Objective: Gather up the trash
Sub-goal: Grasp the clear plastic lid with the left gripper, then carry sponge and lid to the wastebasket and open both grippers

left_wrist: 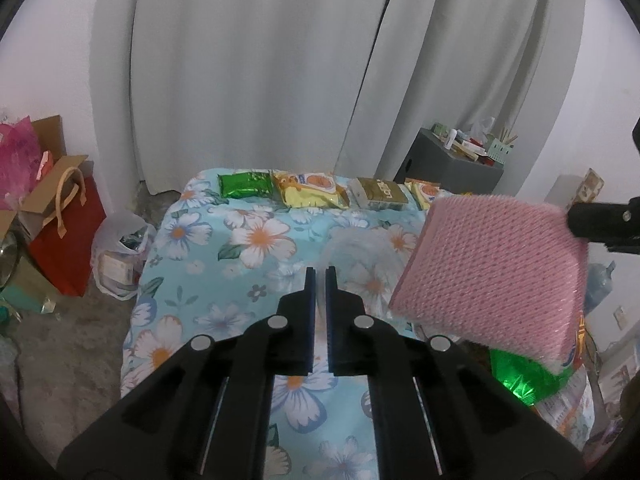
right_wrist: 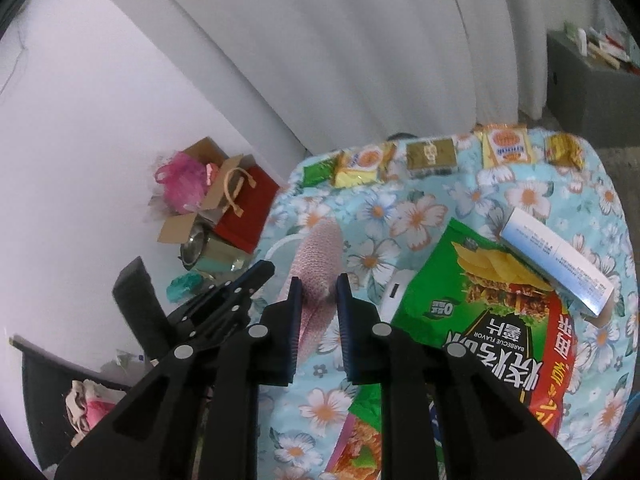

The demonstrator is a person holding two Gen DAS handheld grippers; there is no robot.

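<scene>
My right gripper is shut on a pink foam net sleeve and holds it in the air above the floral tablecloth. In the left wrist view the sleeve hangs at the right, pinched by the right gripper's fingers. My left gripper is nearly shut on the thin edge of a clear plastic bag over the table. A green chip bag and a white-blue box lie on the cloth.
Several snack packets line the table's far edge. A red paper bag and a white plastic bag stand on the floor at left. A grey cabinet is behind right. Curtains hang behind.
</scene>
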